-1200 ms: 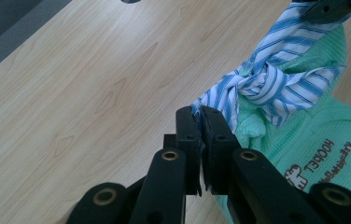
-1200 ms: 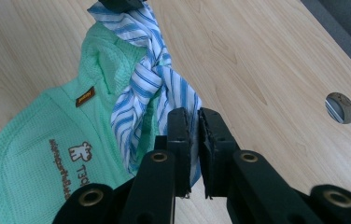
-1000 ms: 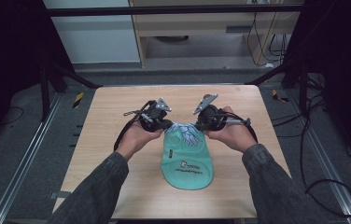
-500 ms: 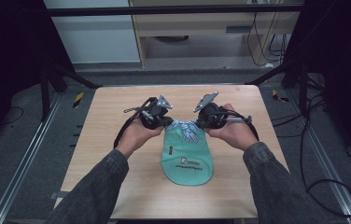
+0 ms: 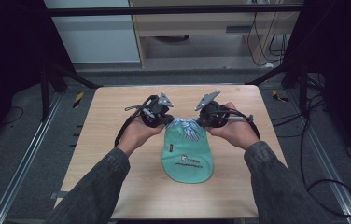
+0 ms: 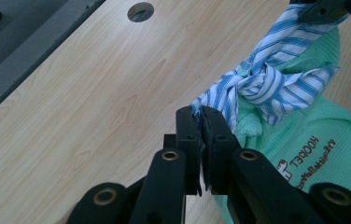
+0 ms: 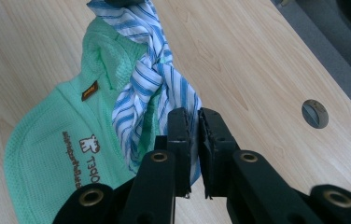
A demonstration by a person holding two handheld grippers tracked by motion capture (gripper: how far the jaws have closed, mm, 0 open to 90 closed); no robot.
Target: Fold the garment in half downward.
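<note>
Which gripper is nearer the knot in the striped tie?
Roughly equal. The left gripper clamps one tail of the striped tie, the right gripper the other; the knot sits between them.

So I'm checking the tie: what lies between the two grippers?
The knot of the striped cloth, atop the green bag, between left gripper and right gripper, in the high view.

The green cloth (image 6: 332, 154) carries brown print beside a small bear-like figure. In the left gripper view it shows upside down, and the larger line seems to read "HOOPET"; a smaller line under it is too fine to read. In the right gripper view the same print (image 7: 86, 156) runs sideways. A small brown tag (image 7: 89, 90) near the cloth's top bears unreadable lettering.
</note>
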